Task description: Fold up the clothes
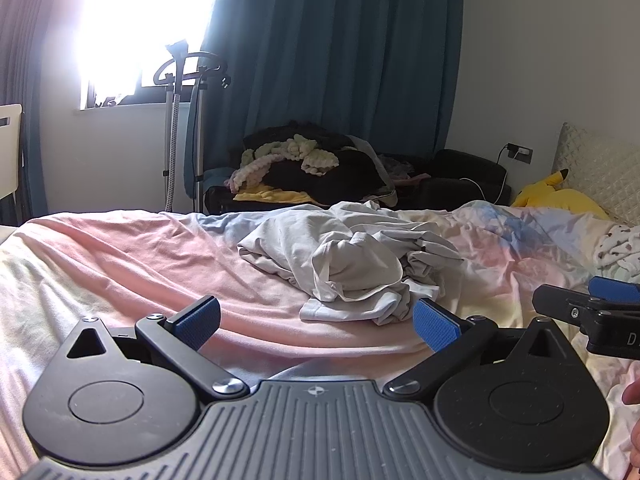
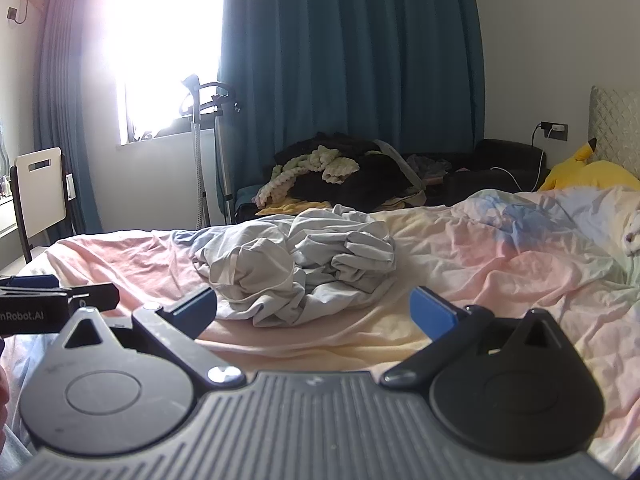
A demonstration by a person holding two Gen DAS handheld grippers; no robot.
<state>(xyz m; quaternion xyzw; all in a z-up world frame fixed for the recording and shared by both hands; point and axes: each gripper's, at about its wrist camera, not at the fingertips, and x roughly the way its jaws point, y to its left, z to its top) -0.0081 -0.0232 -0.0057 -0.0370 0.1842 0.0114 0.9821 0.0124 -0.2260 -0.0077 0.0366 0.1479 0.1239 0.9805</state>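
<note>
A pale grey garment (image 1: pixel 352 264) lies crumpled in a loose heap on the bed (image 1: pixel 120 264), about the middle of the mattress, its folds bunched over one another and a white hem poking out at the near edge. It rests on a rumpled sheet that runs pink on the left and pale yellow and blue toward the right.

Just short of the heap, the left tool (image 1: pixel 316 322) hangs over the pink sheet with its blue-padded fingers spread wide and nothing between them. The right tool (image 2: pixel 314 308) hovers beside it, to the right, likewise spread wide and empty-handed, with the garment straight ahead of it. Neither one touches the cloth. Each tool shows at the edge of the other's view.

Toward the right end of the bed a yellow plush toy (image 2: pixel 592 172) leans near a quilted headboard (image 2: pixel 616 128). Beyond the far side of the bed, a dark sofa (image 2: pixel 496 164) carries a pile of dark clothes (image 2: pixel 360 176) with a chunky cream-green knit (image 2: pixel 316 168) draped over it. A wall socket (image 2: pixel 554 130) with a white cable plugged in sits on the wall to the right of the sofa. Teal curtains (image 2: pixel 352 52) hang behind, and to their left a garment steamer (image 2: pixel 204 120) stands before the bright window (image 2: pixel 160 40). A white chair (image 2: pixel 40 188) stands at the far left.
</note>
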